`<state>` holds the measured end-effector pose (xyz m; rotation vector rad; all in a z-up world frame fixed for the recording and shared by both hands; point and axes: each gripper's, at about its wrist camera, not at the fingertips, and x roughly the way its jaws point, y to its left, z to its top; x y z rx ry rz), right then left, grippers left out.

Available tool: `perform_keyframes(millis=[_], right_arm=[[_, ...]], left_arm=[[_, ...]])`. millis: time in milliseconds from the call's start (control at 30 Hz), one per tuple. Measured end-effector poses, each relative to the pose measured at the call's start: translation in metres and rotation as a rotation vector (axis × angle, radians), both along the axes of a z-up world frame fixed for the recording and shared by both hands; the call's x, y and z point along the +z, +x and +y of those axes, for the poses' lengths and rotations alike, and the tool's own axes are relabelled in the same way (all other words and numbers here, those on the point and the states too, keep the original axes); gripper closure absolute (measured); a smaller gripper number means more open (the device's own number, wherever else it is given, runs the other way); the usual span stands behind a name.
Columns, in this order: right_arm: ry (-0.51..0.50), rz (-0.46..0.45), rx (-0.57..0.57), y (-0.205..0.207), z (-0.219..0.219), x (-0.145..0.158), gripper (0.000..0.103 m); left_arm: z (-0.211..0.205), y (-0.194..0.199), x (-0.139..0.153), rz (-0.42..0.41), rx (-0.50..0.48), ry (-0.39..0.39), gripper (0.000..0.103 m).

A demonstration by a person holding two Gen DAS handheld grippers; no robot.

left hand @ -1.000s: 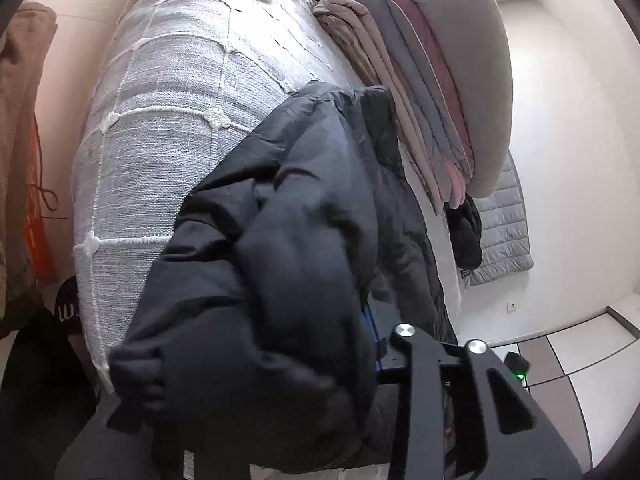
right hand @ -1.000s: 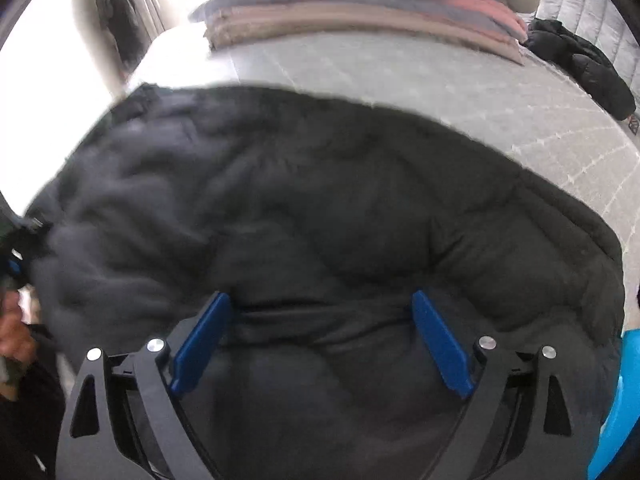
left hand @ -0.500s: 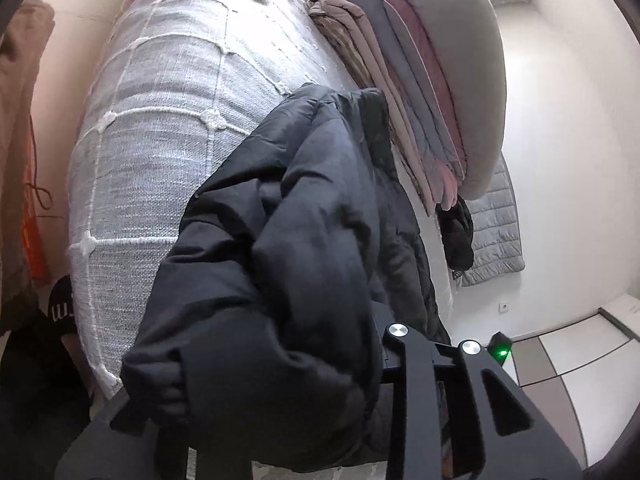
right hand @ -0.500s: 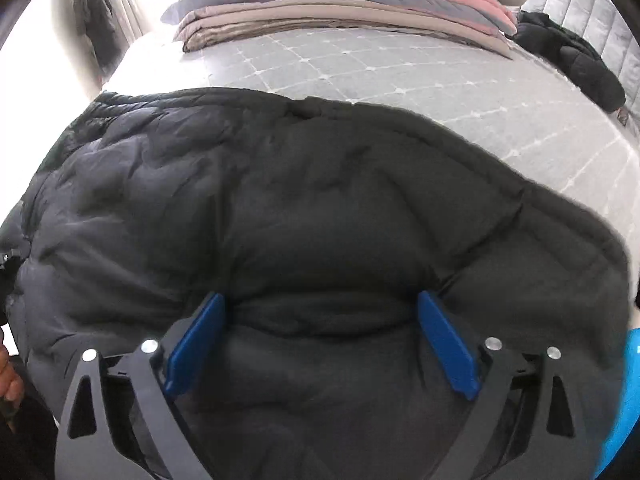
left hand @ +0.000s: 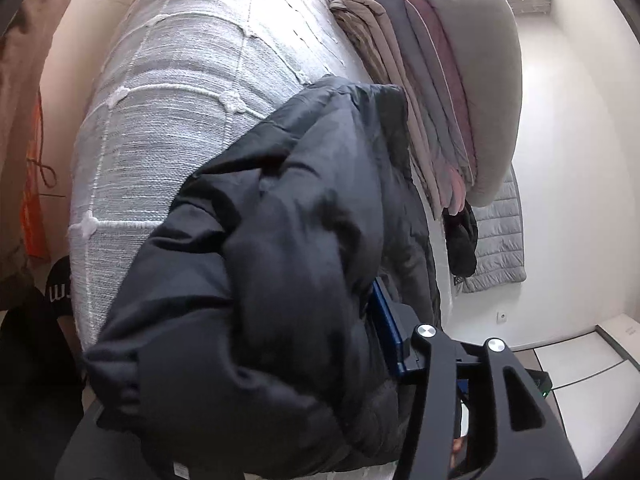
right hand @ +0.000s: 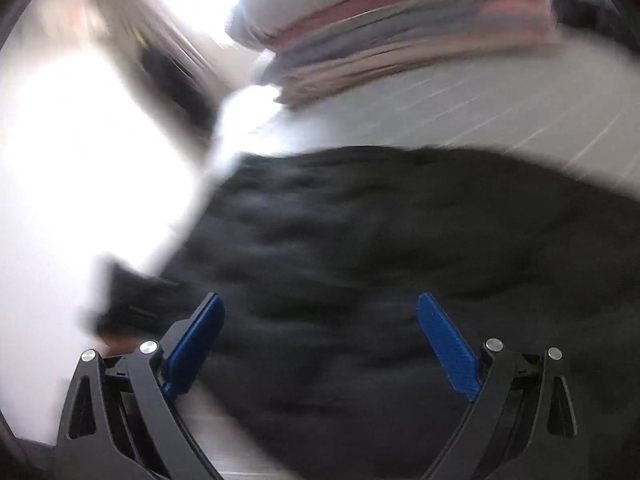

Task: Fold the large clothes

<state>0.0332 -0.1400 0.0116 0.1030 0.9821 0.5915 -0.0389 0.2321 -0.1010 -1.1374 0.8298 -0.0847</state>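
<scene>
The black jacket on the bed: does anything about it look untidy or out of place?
Yes. The black puffer jacket lies bunched, one thick fold gripped in the left gripper, and hangs over the bed edge.

Daylit; left wrist sharp, right wrist motion-blurred, window glare, fisheye edges dark.

1. The black puffer jacket [left hand: 280,264] is thick and quilted, with a matte, slightly shiny fabric.
2. In the left wrist view it fills the centre and lower part of the frame, bunched into deep folds.
3. In the right wrist view the jacket [right hand: 400,260] spreads across the lower half of the frame, blurred.
</scene>
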Motion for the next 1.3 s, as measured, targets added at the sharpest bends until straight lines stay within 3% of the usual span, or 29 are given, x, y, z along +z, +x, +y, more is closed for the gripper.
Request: perform_keyframes(millis=[67,167,267,333,433,567,633,733,800,900,1033,1133,1233,1300], right_arm=[[-0.264,-0.091,-0.039,-0.007,0.008,-0.010,0.010],[-0.373,-0.054,-0.058,-0.002,0.007,-0.038,0.010],[-0.397,-0.023,-0.052,-0.001,0.008,-0.054,0.009],[-0.360,-0.059,-0.067,-0.004,0.005,-0.045,0.009],[-0.356,-0.113,-0.102,-0.004,-0.001,-0.032,0.009],[-0.429,-0.050,-0.073,0.001,0.006,-0.061,0.008],[-0.436,-0.044,-0.071,0.004,0.007,-0.062,0.007],[-0.387,-0.056,-0.076,-0.002,0.002,-0.049,0.007],[-0.245,-0.099,-0.072,-0.008,-0.002,-0.028,0.007],[-0.224,-0.175,-0.104,-0.024,-0.003,-0.006,0.007],[-0.210,-0.148,-0.123,-0.049,-0.019,-0.008,0.007],[-0.133,-0.117,-0.196,-0.060,-0.068,0.004,0.007],[0.013,-0.003,-0.328,-0.059,-0.155,0.023,0.007],[0.009,0.029,-0.414,-0.068,-0.205,0.024,0.007]], left_arm=[[0.002,-0.002,-0.001,-0.003,0.004,-0.003,0.056],[-0.001,-0.002,0.002,-0.012,-0.001,0.009,0.056],[-0.004,-0.002,0.005,-0.027,-0.011,0.031,0.058],[-0.004,-0.001,0.008,-0.039,-0.017,0.051,0.068],[-0.004,0.000,0.010,-0.046,-0.016,0.054,0.072],[-0.006,0.001,0.014,-0.070,-0.018,0.070,0.076],[-0.006,0.000,0.017,-0.081,-0.017,0.078,0.077],[-0.007,0.000,0.018,-0.088,-0.012,0.071,0.077],[-0.007,0.000,0.018,-0.089,-0.008,0.067,0.077],[-0.008,-0.001,0.020,-0.097,-0.007,0.070,0.077],[-0.008,-0.002,0.021,-0.102,-0.011,0.071,0.077],[-0.007,-0.002,0.019,-0.095,-0.014,0.061,0.077],[-0.005,-0.003,0.017,-0.089,-0.015,0.043,0.077],[-0.004,-0.005,0.015,-0.084,-0.013,0.034,0.077]])
